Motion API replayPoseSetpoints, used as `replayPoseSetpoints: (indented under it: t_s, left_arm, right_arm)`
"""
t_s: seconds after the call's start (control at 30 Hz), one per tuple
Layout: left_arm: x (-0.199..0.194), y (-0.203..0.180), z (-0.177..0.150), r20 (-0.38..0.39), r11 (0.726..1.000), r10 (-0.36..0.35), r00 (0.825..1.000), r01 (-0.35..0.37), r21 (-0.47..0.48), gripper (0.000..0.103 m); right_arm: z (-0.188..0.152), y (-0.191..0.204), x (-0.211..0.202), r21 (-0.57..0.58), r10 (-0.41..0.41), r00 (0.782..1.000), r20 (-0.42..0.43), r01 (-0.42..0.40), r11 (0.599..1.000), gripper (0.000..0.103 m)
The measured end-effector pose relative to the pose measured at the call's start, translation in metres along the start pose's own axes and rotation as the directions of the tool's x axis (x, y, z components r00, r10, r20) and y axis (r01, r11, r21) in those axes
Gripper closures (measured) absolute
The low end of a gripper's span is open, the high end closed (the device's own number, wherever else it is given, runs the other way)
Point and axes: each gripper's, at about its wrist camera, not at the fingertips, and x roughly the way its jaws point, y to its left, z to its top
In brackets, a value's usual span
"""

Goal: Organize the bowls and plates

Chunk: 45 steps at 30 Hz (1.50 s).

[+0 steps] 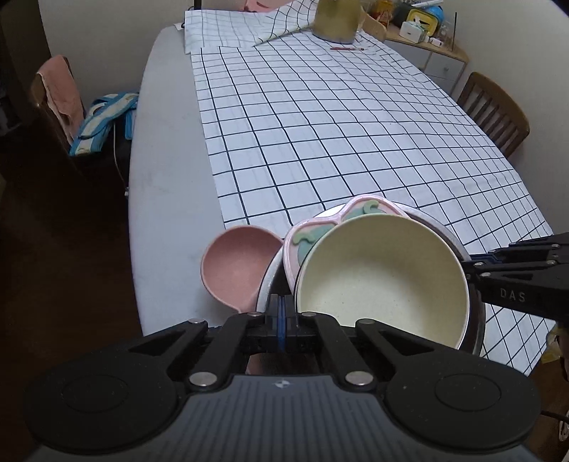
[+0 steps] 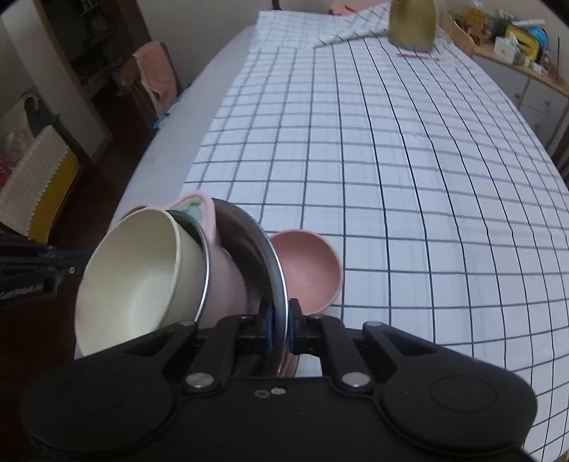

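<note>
Stacked dishes held at near table edge, both grippers on the stack.

R gripper (image 2: pixel 281 321): fingers clenched on rim of steel plate (image 2: pixel 274 256), rim passes between pads. L gripper (image 1: pixel 281 312): fingers closed tight at opposite rim of the plate; what they pinch cannot be told. Ahead of L fingers: cream bowl (image 1: pixel 380 280) sits tilted on pink divided plate (image 1: pixel 359 209), both inside steel plate. Pink bowl (image 1: pixel 234 266) just left of L fingers, beside stack. Beyond: grid tablecloth (image 1: pixel 320 124) w/ olive pot (image 1: pixel 336 17) at far end.
</note>
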Motion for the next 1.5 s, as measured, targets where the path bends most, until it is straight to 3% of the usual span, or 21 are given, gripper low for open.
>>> replayPoseSetpoints:
  t_s: [0.47,0.57,0.77,1.03,1.23,1.33,1.5]
  left_arm:
    - [0.012,0.008,-0.007,-0.031,0.999,-0.038,0.999,0.036,-0.039,0.103]
    - [0.012,0.008,-0.009,-0.032,0.998,-0.042,0.999,0.041,-0.049,0.103]
    - [0.007,0.004,-0.014,-0.012,0.999,-0.036,0.999,0.036,-0.027,0.103]
    - [-0.011,-0.003,-0.021,0.036,1.0,-0.011,0.999,0.011,0.008,0.099]
    - [-0.027,-0.007,-0.026,0.073,1.0,-0.004,0.997,0.003,0.011,0.098]
    - [-0.035,-0.007,-0.029,0.089,1.0,-0.002,0.996,0.002,0.005,0.087]
    - [-0.051,-0.005,-0.032,0.141,1.0,0.001,0.99,0.001,-0.014,0.053]
  right_arm:
    - [0.001,-0.01,0.016,0.014,0.026,0.999,-0.019,-0.026,1.0,0.09]
    - [0.0,-0.01,0.014,0.017,0.008,1.0,-0.017,-0.008,1.0,0.079]
    - [-0.009,-0.017,0.006,0.05,-0.005,1.0,-0.002,0.005,0.999,0.069]
    - [-0.02,-0.016,-0.031,0.046,-0.001,0.996,0.087,-0.003,0.999,0.06]
    - [-0.03,-0.008,-0.061,0.026,0.022,0.986,0.164,-0.026,0.999,0.047]
    - [-0.035,-0.004,-0.072,0.021,0.033,0.981,0.192,-0.038,0.999,0.043]
    - [-0.043,0.004,-0.087,-0.003,0.037,0.97,0.239,-0.037,0.999,0.039]
